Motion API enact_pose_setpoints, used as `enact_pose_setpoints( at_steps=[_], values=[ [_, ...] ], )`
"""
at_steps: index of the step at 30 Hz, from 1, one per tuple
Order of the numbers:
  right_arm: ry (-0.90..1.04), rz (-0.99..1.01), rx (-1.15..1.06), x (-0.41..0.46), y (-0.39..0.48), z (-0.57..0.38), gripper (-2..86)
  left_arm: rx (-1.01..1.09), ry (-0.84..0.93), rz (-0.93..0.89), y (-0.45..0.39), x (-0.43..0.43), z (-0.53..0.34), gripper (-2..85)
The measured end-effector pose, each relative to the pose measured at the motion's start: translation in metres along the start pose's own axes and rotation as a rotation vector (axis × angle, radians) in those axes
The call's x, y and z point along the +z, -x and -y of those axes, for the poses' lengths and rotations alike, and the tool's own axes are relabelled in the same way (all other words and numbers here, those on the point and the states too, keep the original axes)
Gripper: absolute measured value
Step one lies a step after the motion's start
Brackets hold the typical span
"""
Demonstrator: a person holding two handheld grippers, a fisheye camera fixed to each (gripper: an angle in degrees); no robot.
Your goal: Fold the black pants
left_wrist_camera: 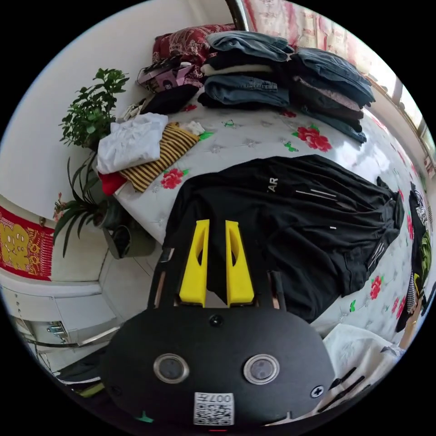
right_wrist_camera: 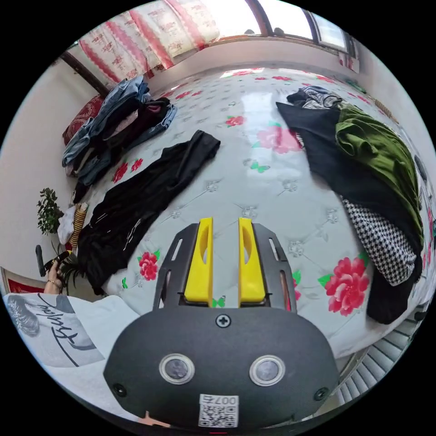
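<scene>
The black pants [left_wrist_camera: 295,213] lie spread across the flowered bed cover [left_wrist_camera: 254,136], one end at the bed's edge. My left gripper [left_wrist_camera: 217,223] is over that end, its yellow jaws close together with black cloth filling the narrow gap between them. In the right gripper view the pants [right_wrist_camera: 136,204] stretch away at the left. My right gripper [right_wrist_camera: 225,221] hovers over the bare bed cover [right_wrist_camera: 254,200], well to the right of the pants, its jaws a little apart with nothing between them.
Folded jeans and dark clothes [left_wrist_camera: 272,72] are stacked at the bed's far end. A white and a striped garment [left_wrist_camera: 136,145] lie near a potted plant [left_wrist_camera: 91,113]. A loose pile with a green garment [right_wrist_camera: 377,154] and checked cloth [right_wrist_camera: 386,245] covers the right. A person's hand [right_wrist_camera: 52,277] is beside the bed.
</scene>
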State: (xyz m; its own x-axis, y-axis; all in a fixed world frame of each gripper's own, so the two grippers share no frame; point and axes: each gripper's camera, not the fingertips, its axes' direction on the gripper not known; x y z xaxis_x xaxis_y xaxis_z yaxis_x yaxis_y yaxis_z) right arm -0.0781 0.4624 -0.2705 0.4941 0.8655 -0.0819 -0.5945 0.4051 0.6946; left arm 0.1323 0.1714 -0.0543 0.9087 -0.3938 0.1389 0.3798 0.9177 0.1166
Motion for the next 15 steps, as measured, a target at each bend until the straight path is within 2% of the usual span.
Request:
enact_pose_setpoints(
  at_steps=[5, 7, 11, 15],
  values=[
    [0.03, 0.14, -0.085, 0.039, 0.042, 0.085, 8.5, -0.106, 0.148, -0.129, 0.027, 0.034, -0.079, 8.2],
    [0.036, 0.137, -0.089, 0.049, 0.045, 0.116, 8.8, -0.164, 0.192, -0.256, 0.041, 0.046, -0.102, 11.9],
    [0.038, 0.08, -0.068, 0.073, 0.046, 0.177, 8.9, -0.242, 0.26, -0.349, 0.051, 0.073, -0.119, 15.3],
    [0.104, 0.073, -0.047, 0.101, 0.048, 0.213, 7.1, -0.276, 0.296, -0.393, 0.06, 0.091, -0.108, 12.9]
  ],
)
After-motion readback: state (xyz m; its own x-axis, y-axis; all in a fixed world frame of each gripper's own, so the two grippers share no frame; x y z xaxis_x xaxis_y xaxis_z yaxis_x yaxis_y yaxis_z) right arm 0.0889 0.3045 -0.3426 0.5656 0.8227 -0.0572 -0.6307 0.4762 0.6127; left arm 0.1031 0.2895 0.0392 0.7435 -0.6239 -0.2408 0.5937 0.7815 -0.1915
